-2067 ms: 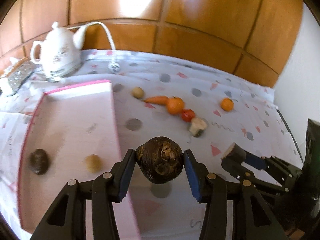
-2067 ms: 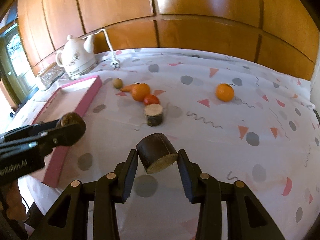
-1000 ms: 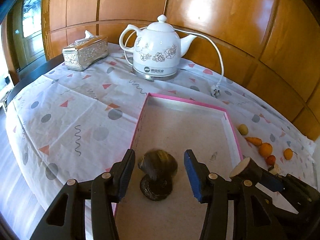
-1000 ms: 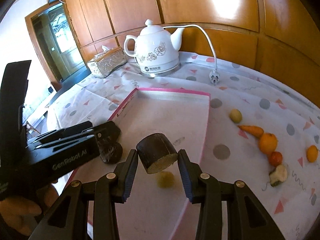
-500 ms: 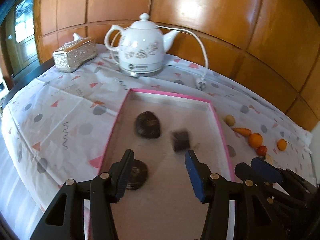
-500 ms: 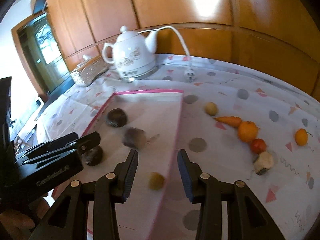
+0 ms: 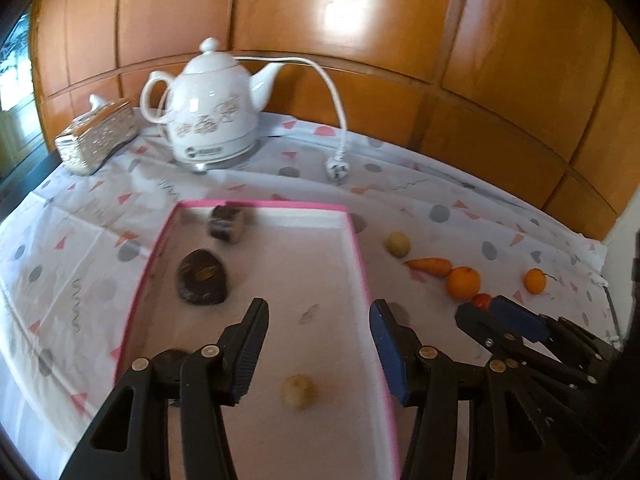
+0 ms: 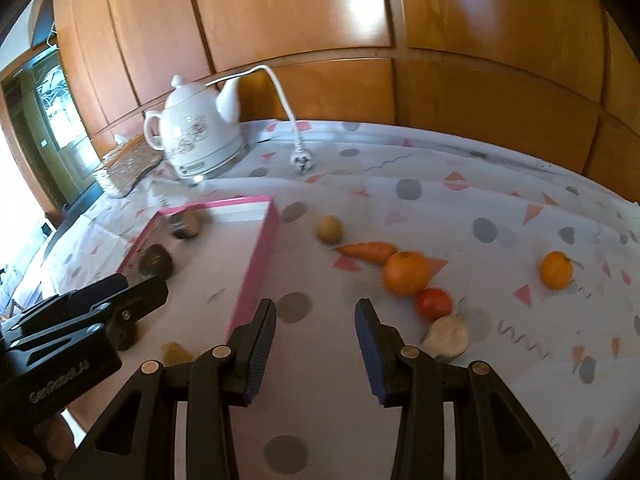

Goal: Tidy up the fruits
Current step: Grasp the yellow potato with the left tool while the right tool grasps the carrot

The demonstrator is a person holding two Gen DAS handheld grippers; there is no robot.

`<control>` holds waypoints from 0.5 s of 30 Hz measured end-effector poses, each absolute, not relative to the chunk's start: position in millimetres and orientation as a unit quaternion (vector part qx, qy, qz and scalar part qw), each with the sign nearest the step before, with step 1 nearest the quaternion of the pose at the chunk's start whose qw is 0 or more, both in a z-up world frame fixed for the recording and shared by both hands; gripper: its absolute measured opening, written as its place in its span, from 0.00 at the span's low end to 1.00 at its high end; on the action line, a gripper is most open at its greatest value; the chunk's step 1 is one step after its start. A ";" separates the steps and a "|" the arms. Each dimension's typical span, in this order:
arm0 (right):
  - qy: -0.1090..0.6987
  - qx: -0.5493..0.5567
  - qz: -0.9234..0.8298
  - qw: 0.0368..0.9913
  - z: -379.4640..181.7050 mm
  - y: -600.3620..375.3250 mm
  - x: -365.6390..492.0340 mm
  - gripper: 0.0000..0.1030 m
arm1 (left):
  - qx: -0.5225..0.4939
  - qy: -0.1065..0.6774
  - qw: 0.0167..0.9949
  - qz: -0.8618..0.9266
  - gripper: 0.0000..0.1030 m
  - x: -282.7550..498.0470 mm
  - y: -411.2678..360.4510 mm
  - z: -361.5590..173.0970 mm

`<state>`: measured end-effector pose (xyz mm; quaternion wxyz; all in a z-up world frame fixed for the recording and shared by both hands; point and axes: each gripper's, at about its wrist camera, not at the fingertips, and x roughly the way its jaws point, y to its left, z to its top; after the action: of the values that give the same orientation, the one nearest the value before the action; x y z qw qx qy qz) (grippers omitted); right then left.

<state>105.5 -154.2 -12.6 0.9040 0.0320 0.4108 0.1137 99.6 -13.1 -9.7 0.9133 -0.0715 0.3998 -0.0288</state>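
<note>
Pink-rimmed tray (image 7: 356, 240) is holding two dark fruits – both hand-held grippers, left (image 7: 318, 344) and right (image 8: 316, 344), are hovering with jaws apart, gripping nothing.

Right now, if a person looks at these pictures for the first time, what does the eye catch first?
The pink tray stands out, with dark pieces at its far end. Behind it stands a white kettle against the wood wall. To the tray's right, a carrot, two oranges and a tomato lie on the cloth.
</note>
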 end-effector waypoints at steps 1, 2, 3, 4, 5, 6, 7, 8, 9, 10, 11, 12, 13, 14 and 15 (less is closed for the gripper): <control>0.410 0.027 0.110 0.905 -12.5 -157.1 109.3 0.41 | -0.071 0.401 0.913 -0.033 0.50 103.0 -16.6 -9.2; 0.410 0.023 0.108 0.905 -12.7 -159.4 112.6 0.41 | -0.068 0.401 0.913 -0.038 0.49 106.2 -20.5 -9.1; 0.411 0.018 0.107 0.905 -12.9 -162.4 117.5 0.41 | -0.065 0.402 0.912 -0.041 0.46 109.8 -24.6 -9.2; 0.412 0.013 0.107 0.905 -13.0 -164.0 121.0 0.41 | -0.064 0.404 0.911 -0.046 0.43 114.3 -29.0 -9.7; 0.412 0.005 0.107 0.905 -13.0 -165.6 125.6 0.41 | -0.065 0.407 0.909 -0.053 0.41 119.3 -33.1 -10.4; 0.413 0.000 0.107 0.905 -13.3 -166.5 128.9 0.41 | -0.065 0.409 0.908 -0.057 0.39 122.0 -35.6 -11.0; 0.415 -0.010 0.109 0.903 -13.8 -168.0 135.1 0.41 | -0.065 0.411 0.907 -0.061 0.38 125.5 -39.4 -11.5; 0.416 -0.015 0.111 0.902 -14.1 -169.0 138.2 0.41 | -0.064 0.411 0.907 -0.066 0.38 128.4 -42.3 -11.9; 0.418 -0.024 0.111 0.901 -14.7 -170.4 144.4 0.41 | -0.063 0.412 0.906 -0.071 0.37 131.9 -45.4 -12.0; 0.419 -0.030 0.113 0.900 -15.0 -171.0 148.8 0.41 | -0.064 0.413 0.906 -0.076 0.37 135.6 -48.5 -12.0; 0.421 -0.037 0.115 0.899 -15.5 -171.9 154.8 0.41 | -0.063 0.412 0.905 -0.079 0.36 138.8 -51.1 -12.0; 0.422 -0.041 0.116 0.898 -16.0 -172.7 158.1 0.41 | -0.063 0.413 0.905 -0.082 0.36 142.4 -53.7 -12.3; 0.424 -0.047 0.120 0.896 -16.9 -173.1 163.8 0.40 | -0.063 0.413 0.905 -0.085 0.35 146.5 -56.3 -12.9; 0.427 -0.053 0.123 0.894 -18.3 -172.9 169.0 0.41 | -0.063 0.414 0.904 -0.087 0.35 150.8 -58.5 -13.9; 0.429 -0.058 0.126 0.893 -19.4 -172.7 171.7 0.40 | -0.064 0.415 0.903 -0.088 0.34 154.6 -59.6 -14.9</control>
<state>171.7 -172.7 -19.4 0.8926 -0.0577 0.4291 0.1261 154.6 -59.6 -14.9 0.9031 -0.0636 0.4154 -0.0879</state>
